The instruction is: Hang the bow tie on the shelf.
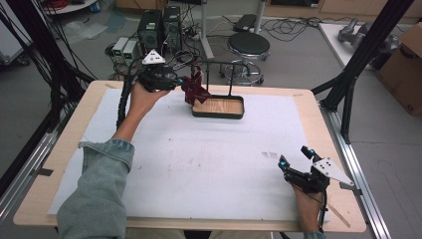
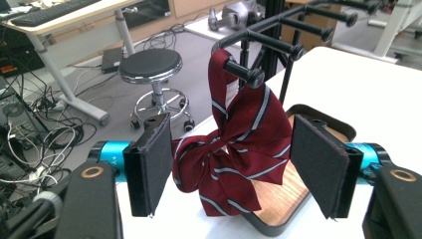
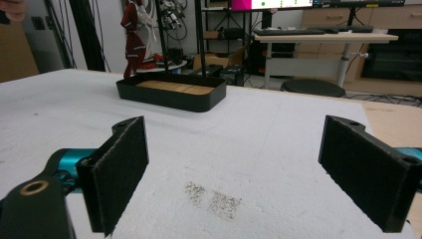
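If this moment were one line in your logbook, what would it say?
left gripper: open around dark red striped tie on black peg rack | right gripper: open, idle over white table cover

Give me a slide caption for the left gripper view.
Open left gripper frames a striped maroon bow tie hanging from a black rack peg above a wooden tray.

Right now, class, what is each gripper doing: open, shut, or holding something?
Left gripper: open, jaws either side of the striped bow tie, not clamped on it.
Right gripper: open, holding nothing, over the white table cover.
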Demonstrator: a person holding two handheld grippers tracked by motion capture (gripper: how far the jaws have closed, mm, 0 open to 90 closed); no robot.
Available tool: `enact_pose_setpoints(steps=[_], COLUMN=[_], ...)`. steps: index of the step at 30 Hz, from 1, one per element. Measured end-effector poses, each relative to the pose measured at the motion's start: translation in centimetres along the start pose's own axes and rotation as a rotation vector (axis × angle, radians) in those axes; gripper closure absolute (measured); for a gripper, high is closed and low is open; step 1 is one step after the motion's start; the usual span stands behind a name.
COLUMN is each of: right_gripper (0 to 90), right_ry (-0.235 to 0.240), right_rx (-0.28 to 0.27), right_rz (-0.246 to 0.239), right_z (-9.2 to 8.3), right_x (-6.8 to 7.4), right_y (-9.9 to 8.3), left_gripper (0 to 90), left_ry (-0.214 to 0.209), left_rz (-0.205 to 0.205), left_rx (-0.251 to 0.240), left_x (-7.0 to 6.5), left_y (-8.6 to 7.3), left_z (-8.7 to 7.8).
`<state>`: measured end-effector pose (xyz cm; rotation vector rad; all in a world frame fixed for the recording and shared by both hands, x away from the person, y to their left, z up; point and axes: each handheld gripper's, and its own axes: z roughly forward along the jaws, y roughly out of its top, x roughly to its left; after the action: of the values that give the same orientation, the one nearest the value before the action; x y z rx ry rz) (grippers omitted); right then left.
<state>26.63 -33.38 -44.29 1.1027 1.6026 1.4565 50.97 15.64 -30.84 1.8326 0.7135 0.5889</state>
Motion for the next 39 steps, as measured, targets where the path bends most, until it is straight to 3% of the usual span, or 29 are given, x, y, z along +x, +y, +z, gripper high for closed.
enact_pose_setpoints(steps=[11,26,39], right_gripper=[11.3,11.3,11.3], right_ry=[-0.001,-0.004,-0.009], right_rx=[-0.002,0.001,0.000], right_rz=[-0.009,-0.006,-0.002], right_z=[0.1,0.0,0.0], right_x=[0.0,0.0,0.0], right_y=[0.0,0.0,0.0], left_gripper=[27.8,23.7,23.1], left_ry=[0.029,0.081,0.154], left_rz=[0.004,0.005,0.001], left_rx=[-0.046,-0.119,-0.175], left_x=[-0.4,-2.1,-3.3], left_y=[0.0,-0.7,-3.4], left_z=[-3.9,-9.9,-15.9])
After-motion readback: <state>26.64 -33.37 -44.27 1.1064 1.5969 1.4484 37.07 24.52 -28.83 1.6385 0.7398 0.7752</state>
